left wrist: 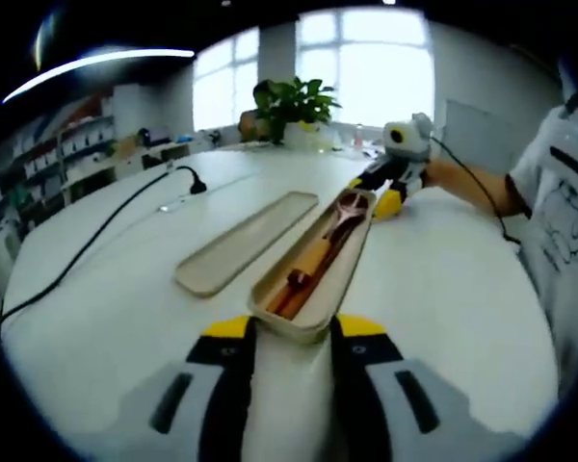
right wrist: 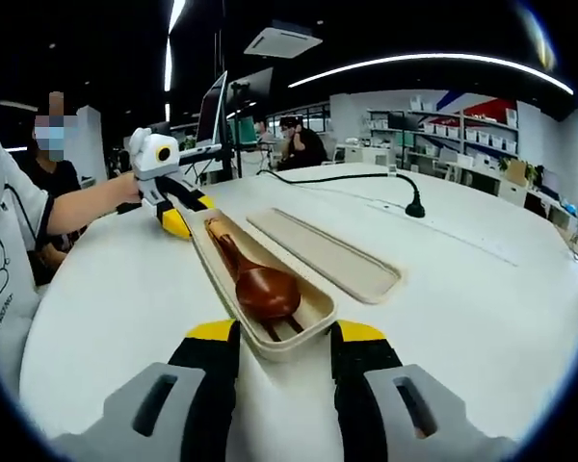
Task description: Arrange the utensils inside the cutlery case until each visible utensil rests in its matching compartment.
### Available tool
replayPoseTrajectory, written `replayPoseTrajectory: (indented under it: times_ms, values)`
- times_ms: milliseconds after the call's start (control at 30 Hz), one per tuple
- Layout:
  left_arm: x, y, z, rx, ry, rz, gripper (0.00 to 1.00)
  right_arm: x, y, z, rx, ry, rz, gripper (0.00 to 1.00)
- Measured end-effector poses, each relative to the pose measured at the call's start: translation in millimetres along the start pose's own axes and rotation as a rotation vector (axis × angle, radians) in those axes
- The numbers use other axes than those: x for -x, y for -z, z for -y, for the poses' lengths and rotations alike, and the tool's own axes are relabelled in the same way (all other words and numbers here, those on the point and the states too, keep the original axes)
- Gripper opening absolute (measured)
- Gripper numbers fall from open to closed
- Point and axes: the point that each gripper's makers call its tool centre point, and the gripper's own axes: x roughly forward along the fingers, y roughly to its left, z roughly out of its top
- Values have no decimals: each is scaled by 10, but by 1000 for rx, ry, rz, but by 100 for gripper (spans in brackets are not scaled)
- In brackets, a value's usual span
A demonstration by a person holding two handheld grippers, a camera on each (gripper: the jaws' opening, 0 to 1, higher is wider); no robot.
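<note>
right gripper view: lid (right wrist: 328, 253) beside cutlery case (right wrist: 313, 322), cable (right wrist: 366, 180) beyond.

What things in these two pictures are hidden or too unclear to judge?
- Case compartments: dividers hidden under the spoon, right gripper view.
- Chopsticks: number unclear, overlapping and blurred, left gripper view.
- Right gripper: whether its jaws touch the case's far end, too small, left gripper view.
</note>
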Motion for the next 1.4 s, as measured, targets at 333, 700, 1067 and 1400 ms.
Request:
replayPoseTrajectory:
  times_ms: [333,700,1067,1400]
  values:
    - [73,-37,309,-35,-23,0,33,142,-34,-149,33,15,3,38]
    - [161,-31,626,-34,-31,15,33,269,-33,-381,46,11,7,38]
    - [380,130,715,-7,-39,24,33,339,141,-673,27,-13,-9,38]
    - [486,271,974,-9,-38,-1,33,520,243,-934,48,-5,-21,38]
